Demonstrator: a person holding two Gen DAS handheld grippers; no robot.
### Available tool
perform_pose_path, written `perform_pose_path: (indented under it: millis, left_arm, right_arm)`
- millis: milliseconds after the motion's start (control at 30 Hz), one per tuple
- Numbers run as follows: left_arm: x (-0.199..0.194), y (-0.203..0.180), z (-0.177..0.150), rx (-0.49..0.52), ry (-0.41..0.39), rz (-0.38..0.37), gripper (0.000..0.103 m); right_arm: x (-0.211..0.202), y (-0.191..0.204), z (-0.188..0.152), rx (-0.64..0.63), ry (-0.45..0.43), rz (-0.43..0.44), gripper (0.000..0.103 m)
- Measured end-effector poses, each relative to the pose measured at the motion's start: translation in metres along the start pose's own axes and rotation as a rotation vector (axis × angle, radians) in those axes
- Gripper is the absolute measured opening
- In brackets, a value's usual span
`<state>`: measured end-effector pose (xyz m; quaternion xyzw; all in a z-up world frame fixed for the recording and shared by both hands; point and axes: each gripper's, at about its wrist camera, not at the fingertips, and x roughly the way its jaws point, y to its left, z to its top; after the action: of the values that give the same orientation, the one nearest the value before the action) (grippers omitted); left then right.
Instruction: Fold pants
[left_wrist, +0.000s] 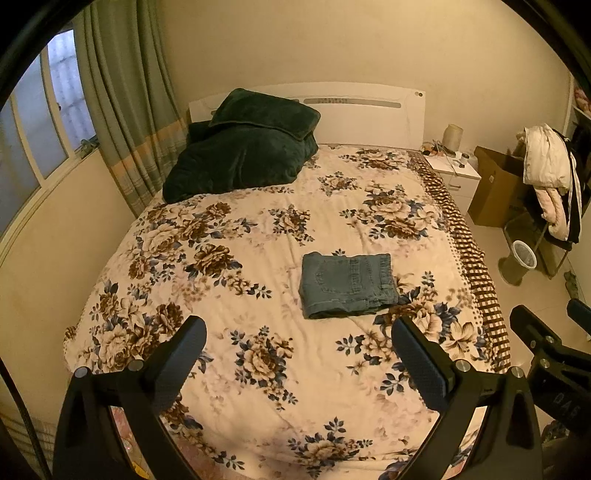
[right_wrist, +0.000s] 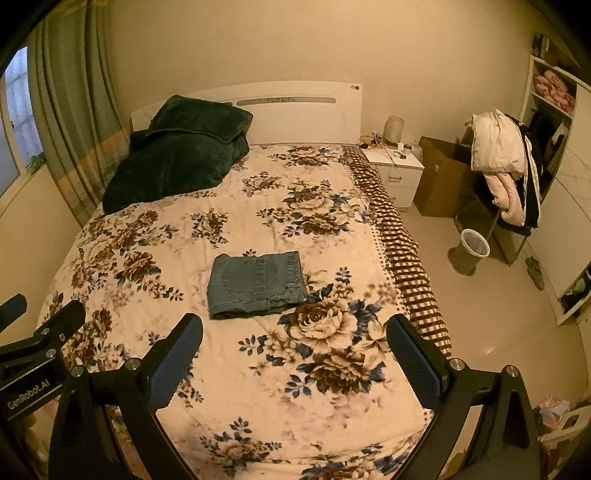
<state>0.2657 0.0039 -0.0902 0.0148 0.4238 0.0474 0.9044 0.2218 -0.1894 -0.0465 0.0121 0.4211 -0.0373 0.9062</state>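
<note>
A pair of blue denim pants (left_wrist: 347, 284) lies folded into a compact rectangle on the floral bedspread (left_wrist: 258, 240), right of the bed's middle. It also shows in the right wrist view (right_wrist: 256, 284). My left gripper (left_wrist: 299, 332) is open and empty, held above the bed's near end, well short of the pants. My right gripper (right_wrist: 295, 328) is open and empty too, held beside the left one at about the same height. The right gripper's body shows at the right edge of the left wrist view (left_wrist: 546, 347).
A dark green blanket and pillow (left_wrist: 243, 147) are piled at the bed's head on the left. A white nightstand (left_wrist: 454, 173), a cardboard box (left_wrist: 498, 184), a chair with clothes (left_wrist: 550, 177) and a waste bin (left_wrist: 521, 258) stand right of the bed. Curtains (left_wrist: 122, 110) hang left.
</note>
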Motion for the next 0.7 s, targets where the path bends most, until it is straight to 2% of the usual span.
perform_pose_path:
  millis: [700]
  left_arm:
    - [-0.003,0.0,0.0,-0.003,-0.008,-0.006,0.103]
  right_arm:
    - [0.003,0.011,0.011,-0.023,-0.005,0.002,0.102]
